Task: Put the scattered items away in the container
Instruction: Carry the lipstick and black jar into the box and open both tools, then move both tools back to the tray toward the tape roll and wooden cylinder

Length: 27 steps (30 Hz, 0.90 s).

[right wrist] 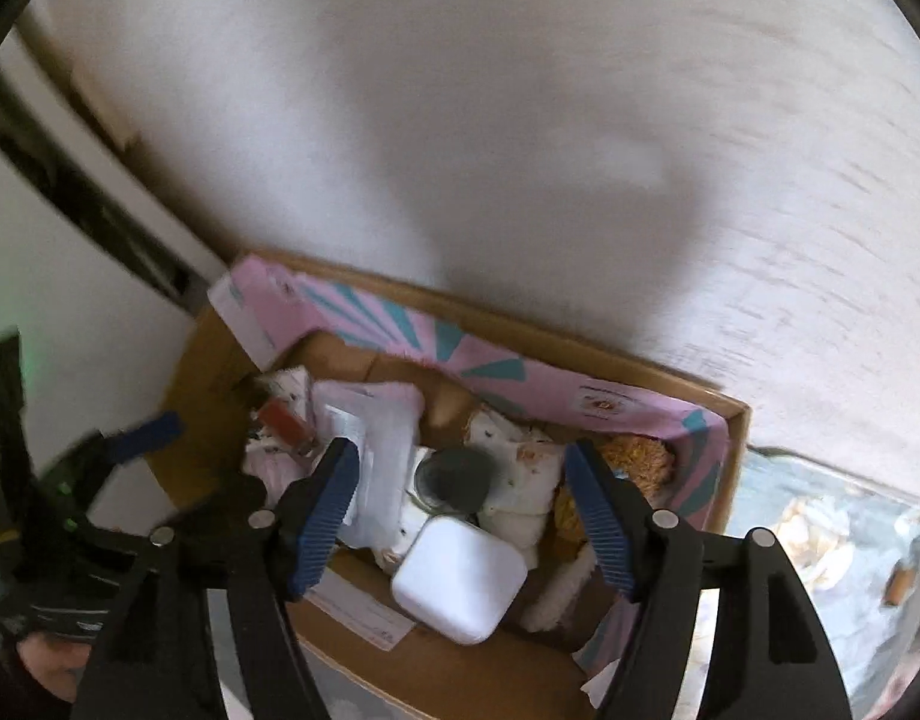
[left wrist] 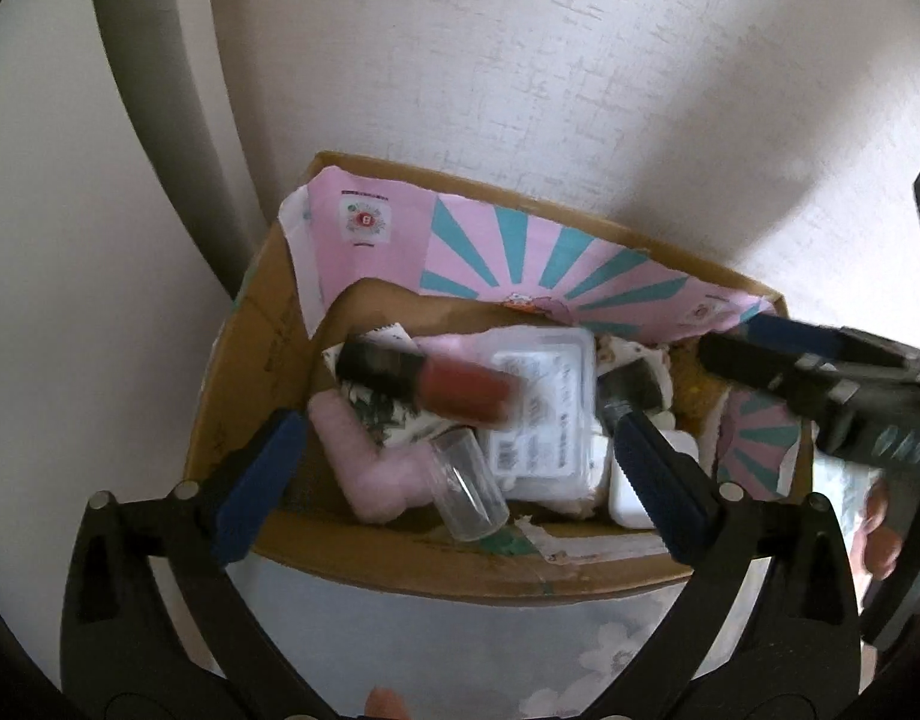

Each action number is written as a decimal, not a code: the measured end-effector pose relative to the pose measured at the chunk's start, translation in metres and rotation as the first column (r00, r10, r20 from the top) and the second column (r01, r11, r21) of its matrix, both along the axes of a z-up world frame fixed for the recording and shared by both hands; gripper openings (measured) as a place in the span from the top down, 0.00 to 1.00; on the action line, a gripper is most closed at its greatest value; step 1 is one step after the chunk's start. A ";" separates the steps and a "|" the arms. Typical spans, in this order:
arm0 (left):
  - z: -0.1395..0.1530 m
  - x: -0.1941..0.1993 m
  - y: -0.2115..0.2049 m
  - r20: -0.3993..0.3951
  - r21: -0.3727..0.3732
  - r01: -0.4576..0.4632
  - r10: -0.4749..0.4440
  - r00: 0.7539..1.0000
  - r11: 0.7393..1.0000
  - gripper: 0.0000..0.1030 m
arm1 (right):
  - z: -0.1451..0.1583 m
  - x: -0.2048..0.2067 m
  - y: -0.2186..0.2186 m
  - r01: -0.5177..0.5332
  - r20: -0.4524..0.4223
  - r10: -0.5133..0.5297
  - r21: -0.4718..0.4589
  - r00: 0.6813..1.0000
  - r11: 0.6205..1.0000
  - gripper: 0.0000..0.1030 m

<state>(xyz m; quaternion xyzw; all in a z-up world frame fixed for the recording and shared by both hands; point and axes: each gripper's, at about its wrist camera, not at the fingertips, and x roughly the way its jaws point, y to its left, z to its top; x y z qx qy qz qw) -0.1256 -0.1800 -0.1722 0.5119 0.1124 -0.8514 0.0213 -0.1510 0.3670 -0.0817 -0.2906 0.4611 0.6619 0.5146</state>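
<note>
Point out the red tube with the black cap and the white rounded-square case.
Red tube with black cap [left wrist: 460,387]: left wrist view, red body.
White rounded-square case [right wrist: 460,579]: right wrist view, lid centre.

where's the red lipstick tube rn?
In the cardboard box, left wrist view: the red tube with black cap lies across the clear plastic case, just beyond the clear vial, ahead of the open left gripper.

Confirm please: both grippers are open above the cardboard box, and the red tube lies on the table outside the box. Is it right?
Not quite. The red tube lies inside the cardboard box, on top of the other items, as the left wrist view shows. The rest holds: the left gripper and the right gripper are both open above the box.
</note>
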 end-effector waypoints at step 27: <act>0.069 0.022 0.085 -0.114 -0.045 0.222 -0.225 0.968 0.974 0.00 | 0.057 0.099 -0.084 0.097 0.021 -0.097 0.003 0.995 0.995 0.29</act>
